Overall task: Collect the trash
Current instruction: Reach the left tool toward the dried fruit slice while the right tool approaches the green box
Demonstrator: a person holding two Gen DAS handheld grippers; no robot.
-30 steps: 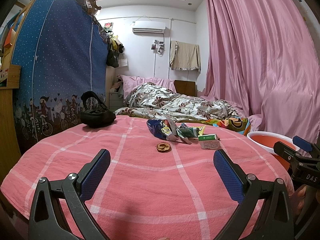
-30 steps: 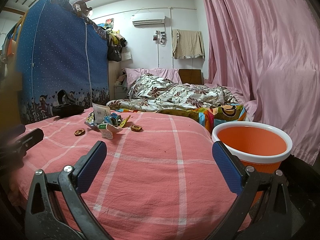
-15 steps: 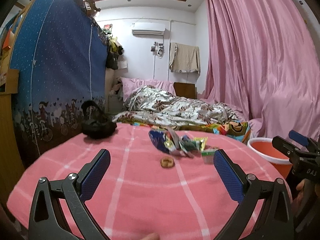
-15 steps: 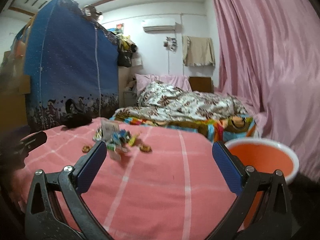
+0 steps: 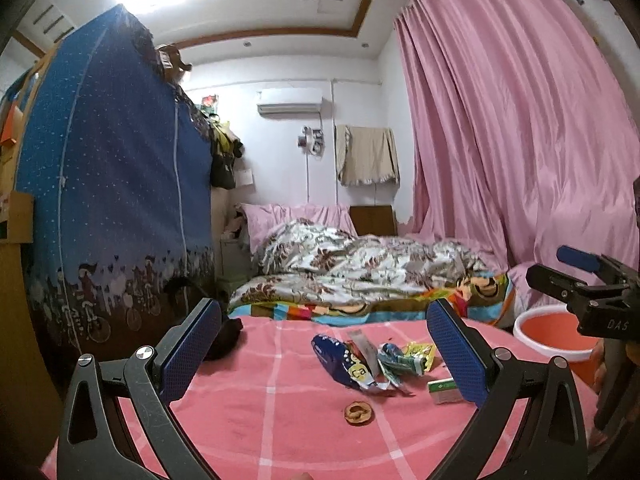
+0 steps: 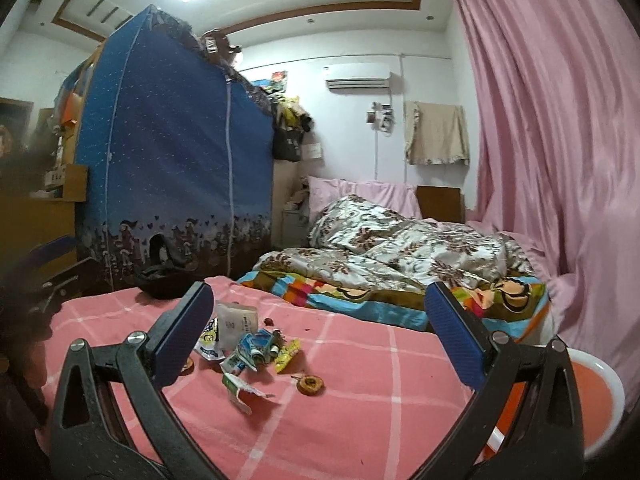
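Observation:
A heap of crumpled wrappers lies on the pink checked table cover. A blue snack bag is at its left. A small green and white box and a round brown nut shell lie beside it. Another shell sits to the right in the right wrist view. My left gripper is open above the heap, holding nothing. My right gripper is also open and empty. The right gripper also shows at the right edge of the left wrist view.
An orange basin with a white rim stands off the table's right side. A black bag rests at the table's far left. Behind are a bed with a flowered quilt, a blue fabric wardrobe and pink curtains.
Both grippers have risen and tilted upward, so the table sits lower in view. The right gripper has swung left toward the wrappers, pushing the basin toward the frame's edge. Both stay open.

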